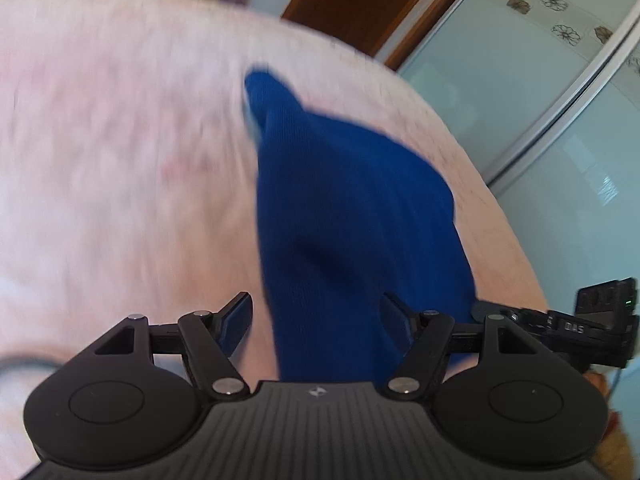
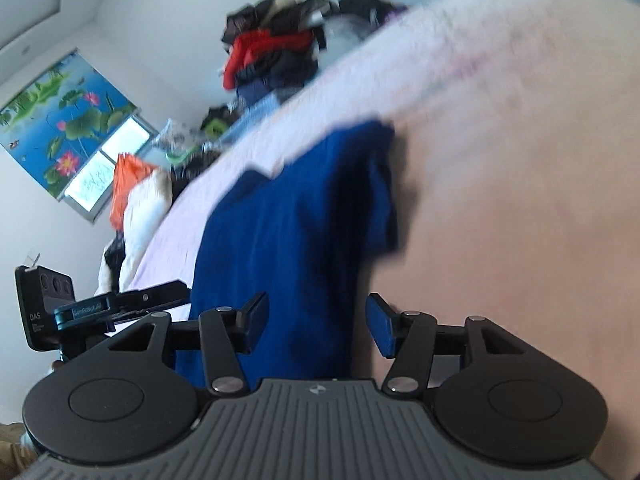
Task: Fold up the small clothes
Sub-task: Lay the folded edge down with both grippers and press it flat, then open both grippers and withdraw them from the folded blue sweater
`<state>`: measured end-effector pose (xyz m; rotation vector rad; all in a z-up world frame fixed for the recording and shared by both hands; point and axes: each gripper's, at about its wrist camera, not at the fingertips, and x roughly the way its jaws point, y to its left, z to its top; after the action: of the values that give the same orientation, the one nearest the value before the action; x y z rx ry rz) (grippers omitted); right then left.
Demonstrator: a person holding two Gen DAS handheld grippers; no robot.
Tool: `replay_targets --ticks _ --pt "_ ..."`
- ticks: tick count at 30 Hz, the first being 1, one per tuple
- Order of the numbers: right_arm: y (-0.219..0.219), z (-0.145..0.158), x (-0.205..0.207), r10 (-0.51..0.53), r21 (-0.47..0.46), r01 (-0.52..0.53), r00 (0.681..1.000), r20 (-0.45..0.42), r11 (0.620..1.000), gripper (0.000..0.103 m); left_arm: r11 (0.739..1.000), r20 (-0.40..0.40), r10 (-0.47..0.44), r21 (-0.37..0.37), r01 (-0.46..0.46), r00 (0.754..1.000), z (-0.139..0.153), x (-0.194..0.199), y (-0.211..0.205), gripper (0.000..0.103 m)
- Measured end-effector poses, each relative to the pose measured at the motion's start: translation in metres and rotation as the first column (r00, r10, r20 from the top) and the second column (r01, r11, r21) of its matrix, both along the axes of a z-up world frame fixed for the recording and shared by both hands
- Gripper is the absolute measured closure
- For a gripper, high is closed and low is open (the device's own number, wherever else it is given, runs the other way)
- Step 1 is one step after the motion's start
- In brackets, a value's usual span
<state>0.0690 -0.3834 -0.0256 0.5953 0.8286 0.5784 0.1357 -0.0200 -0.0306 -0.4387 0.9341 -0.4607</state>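
A dark blue garment (image 1: 344, 216) lies on the pink bed cover (image 1: 120, 140), running away from me to a narrow end at the far side. My left gripper (image 1: 316, 320) is open over its near end; the cloth passes between the fingers, close to the right finger and with a gap to the left one. In the right wrist view the same blue garment (image 2: 288, 232) is folded lengthwise with a loose flap on its right. My right gripper (image 2: 318, 324) is open over its near edge, the left finger over the cloth and the right finger (image 2: 380, 328) clear of it.
Pale sliding wardrobe doors (image 1: 540, 100) and a brown wooden door (image 1: 360, 4) stand beyond the bed's right edge. A heap of clothes (image 2: 280, 44) sits at the far end of the bed cover (image 2: 520, 160). Bags and bedding (image 2: 136, 196) lie under a window.
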Motion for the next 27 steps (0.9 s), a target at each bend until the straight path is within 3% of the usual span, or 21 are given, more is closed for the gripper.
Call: replay_targets --ticks 2,4,5,6,7,8,10,11,15,17,20,22,23,25,27 --pt "0.000 -0.005 -0.011 0.015 0.035 -0.015 1.000 0.001 0.999 0.048 0.998 -0.012 -0.005 -0.068 0.004 1.000 -0.008 -0.009 -0.001 0.033" --pt "0.001 -0.011 -0.012 0.019 0.100 -0.016 1.000 -0.023 0.995 0.048 0.997 0.001 -0.011 -0.077 0.011 1.000 -0.009 -0.011 -0.005 0.034" --pt "0.001 -0.014 -0.010 0.024 0.135 -0.020 0.999 -0.030 0.991 0.047 0.995 0.001 -0.019 -0.094 0.019 1.000 -0.009 -0.011 -0.007 0.043" --pt "0.002 -0.014 -0.007 0.035 0.163 -0.029 0.999 -0.033 0.986 0.047 0.993 0.000 -0.028 -0.111 0.028 1.000 -0.010 -0.011 -0.008 0.061" --pt "0.004 -0.016 -0.004 0.037 0.185 -0.030 0.999 -0.036 0.982 0.048 0.993 0.002 -0.039 -0.111 0.039 0.999 -0.009 -0.010 -0.011 0.067" --pt "0.007 -0.017 -0.001 0.049 0.207 -0.041 0.998 -0.036 0.978 0.048 0.994 0.006 -0.039 -0.101 0.039 0.999 -0.009 -0.010 -0.011 0.079" --pt "0.015 -0.019 0.004 0.059 0.199 -0.046 0.997 -0.056 0.979 0.061 0.994 -0.007 -0.017 -0.109 0.016 1.000 -0.012 -0.010 -0.006 0.086" --pt "0.020 -0.021 0.005 0.060 0.167 -0.046 0.995 -0.081 0.985 0.084 0.990 -0.013 -0.007 -0.139 0.006 1.000 -0.013 -0.010 -0.001 0.088" --pt "0.022 -0.013 -0.008 0.027 0.144 -0.019 0.998 -0.056 0.989 0.086 0.971 -0.021 0.023 -0.236 -0.027 1.000 -0.010 -0.016 0.021 0.091" --pt "0.026 -0.002 -0.019 0.024 0.126 -0.020 0.999 -0.031 0.992 0.086 0.968 -0.009 0.023 -0.250 -0.025 1.000 -0.008 -0.021 0.028 0.091" --pt "0.029 0.004 -0.030 0.047 0.101 -0.045 0.999 -0.019 0.994 0.086 0.983 -0.013 0.015 -0.182 -0.017 1.000 -0.014 -0.026 0.027 0.091" --pt "0.033 -0.001 -0.032 0.040 0.035 -0.038 0.998 -0.054 0.999 0.086 0.986 -0.049 0.022 -0.164 -0.029 0.999 -0.023 -0.025 0.026 0.090" --pt "0.030 -0.005 -0.032 0.029 0.026 -0.028 0.997 -0.065 0.999 0.077 0.987 -0.041 0.024 -0.160 -0.030 0.999 -0.021 -0.026 0.027 0.088" --pt "0.022 -0.004 -0.038 0.003 0.053 0.001 0.997 -0.072 0.999 0.074 0.993 -0.005 0.029 -0.114 -0.030 1.000 -0.010 -0.032 0.027 0.086" --pt "0.021 0.010 -0.052 -0.052 -0.021 0.051 0.999 -0.015 0.998 0.067 0.999 0.043 0.034 -0.025 -0.033 0.998 0.004 -0.041 0.023 0.080"
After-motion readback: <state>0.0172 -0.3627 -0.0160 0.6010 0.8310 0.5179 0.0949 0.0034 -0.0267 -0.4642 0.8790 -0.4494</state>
